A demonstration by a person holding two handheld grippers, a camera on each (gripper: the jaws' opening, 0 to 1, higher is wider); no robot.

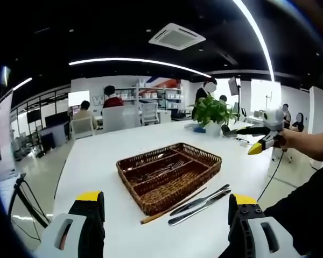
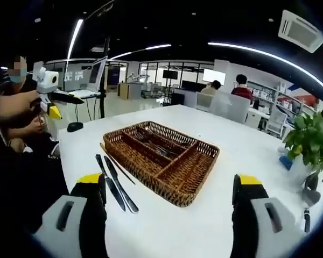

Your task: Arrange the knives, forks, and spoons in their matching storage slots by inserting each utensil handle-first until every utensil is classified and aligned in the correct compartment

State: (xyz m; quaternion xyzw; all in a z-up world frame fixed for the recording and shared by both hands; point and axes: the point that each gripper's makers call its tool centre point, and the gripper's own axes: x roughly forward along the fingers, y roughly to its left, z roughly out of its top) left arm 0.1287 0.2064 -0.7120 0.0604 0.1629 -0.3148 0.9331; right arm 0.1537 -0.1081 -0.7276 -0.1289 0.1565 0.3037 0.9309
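Both grippers hang back, jaws wide and empty. Left gripper [image 1: 164, 226] frames the wicker tray [image 1: 151, 201] at center frame, with two knives [image 1: 200, 202] lying just below-right of it, probably waiting to get sorted. Right gripper [image 2: 169, 209] looks ready.

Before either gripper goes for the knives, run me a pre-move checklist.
1. Left gripper open and empty: ok.
2. Right gripper open and empty: ok.
3. Knives lying on the white table beside the wicker tray, nothing on top: ok.
4. Chopstick lies between knives and tray, may get nudged: not ok.
5. Tray already holds some utensils; which compartment is for knives: cannot tell.
6. Knife handle direction: cannot tell.
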